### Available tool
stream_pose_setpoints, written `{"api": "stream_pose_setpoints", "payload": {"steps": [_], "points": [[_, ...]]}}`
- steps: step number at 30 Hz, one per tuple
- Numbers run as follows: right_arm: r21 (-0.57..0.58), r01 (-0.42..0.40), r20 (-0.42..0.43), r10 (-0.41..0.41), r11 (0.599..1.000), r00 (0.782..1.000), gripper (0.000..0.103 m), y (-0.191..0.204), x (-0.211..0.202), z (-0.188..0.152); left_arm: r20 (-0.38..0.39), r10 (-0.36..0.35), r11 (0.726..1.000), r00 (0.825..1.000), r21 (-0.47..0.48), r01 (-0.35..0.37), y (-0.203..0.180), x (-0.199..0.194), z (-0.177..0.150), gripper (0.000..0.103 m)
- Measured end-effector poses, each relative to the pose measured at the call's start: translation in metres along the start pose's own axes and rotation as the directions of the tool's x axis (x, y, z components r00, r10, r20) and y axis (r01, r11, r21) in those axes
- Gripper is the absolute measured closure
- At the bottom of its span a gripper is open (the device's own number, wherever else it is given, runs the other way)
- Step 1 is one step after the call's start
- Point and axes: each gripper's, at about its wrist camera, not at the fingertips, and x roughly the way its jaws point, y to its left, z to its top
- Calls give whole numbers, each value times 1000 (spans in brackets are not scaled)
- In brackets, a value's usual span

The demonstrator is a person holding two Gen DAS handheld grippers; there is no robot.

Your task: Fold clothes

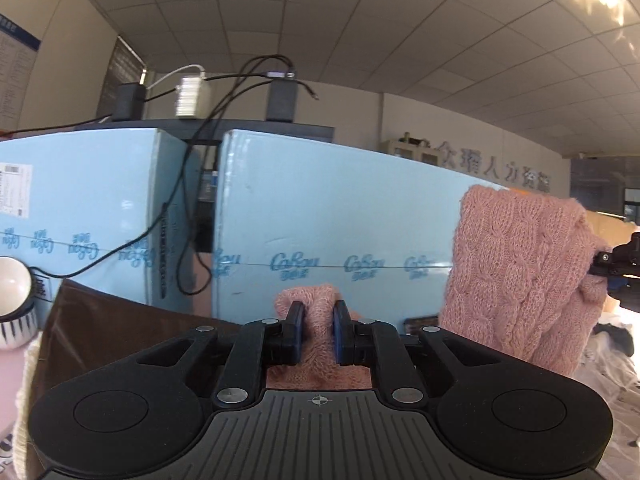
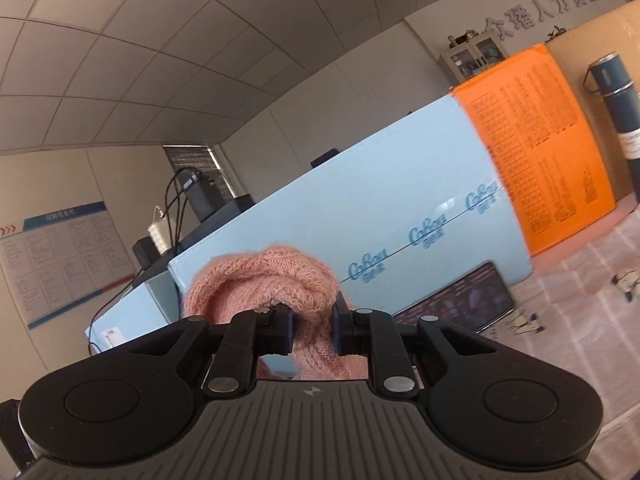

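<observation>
A pink cable-knit sweater (image 1: 516, 276) is held up in the air. My left gripper (image 1: 319, 312) is shut on a bunched fold of it, which bulges between and above the fingers. At the right edge of the left wrist view the right gripper (image 1: 616, 268) pinches another part, and the knit hangs down from there. In the right wrist view my right gripper (image 2: 313, 318) is shut on a bunched roll of the pink sweater (image 2: 264, 280). Both cameras tilt upward, so the lower part of the sweater is hidden.
Light blue foam boards (image 1: 340, 216) stand behind, with black cables and chargers (image 1: 280, 100) on top. A white bowl (image 1: 14, 284) sits at left on a brown surface (image 1: 120, 320). A pale cloth-covered table (image 2: 580, 320), an orange sheet (image 2: 540, 140), a tablet (image 2: 460, 300) and a blue flask (image 2: 618, 100) are at right.
</observation>
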Motion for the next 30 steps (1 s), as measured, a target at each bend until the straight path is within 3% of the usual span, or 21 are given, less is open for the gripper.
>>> {"api": "stream_pose_setpoints", "payload": {"steps": [3,6,8,12,13,14,15,16,17,19,21,25,30], "points": [[-5,111,30,-111,994,993,87,-34,-37,8,-47,-130,991,990,1,130,-28,5,-9,90],[1,229,26,-229,973,973,87,-67,-66,5,-133,-248,968,960,6,251,-54,12,-23,90],[-25,299,-2,-299,954,954,87,-83,-77,-1,-189,-277,957,942,36,289,-70,17,-33,89],[-82,429,-52,-434,899,899,79,-116,-99,-14,-275,-261,951,925,91,295,-84,29,-49,88],[-109,453,-46,-459,885,887,76,-119,-103,-16,-286,-249,953,925,98,287,-86,31,-51,84],[-135,467,-30,-475,874,879,61,-120,-108,-18,-291,-236,956,927,103,276,-86,33,-51,84],[-164,482,-4,-489,861,872,53,-119,-113,-18,-293,-227,958,929,105,267,-85,34,-51,82],[-188,493,20,-498,850,867,36,-119,-117,-18,-293,-217,961,931,105,257,-84,35,-51,73],[-213,498,46,-500,841,865,25,-119,-121,-17,-289,-206,965,935,100,243,-80,35,-50,68],[-266,479,74,-477,837,876,18,-116,-125,-14,-277,-192,971,942,83,222,-75,34,-47,44],[-334,421,53,-429,843,902,10,-111,-122,-12,-262,-190,974,946,68,215,-74,35,-44,33],[-435,286,-59,-344,854,937,2,-104,-104,-13,-272,-194,971,943,86,224,-78,39,-41,24],[-514,192,-198,-333,836,922,0,-102,-68,-24,-333,-240,950,912,113,291,-90,52,-43,14]]}}
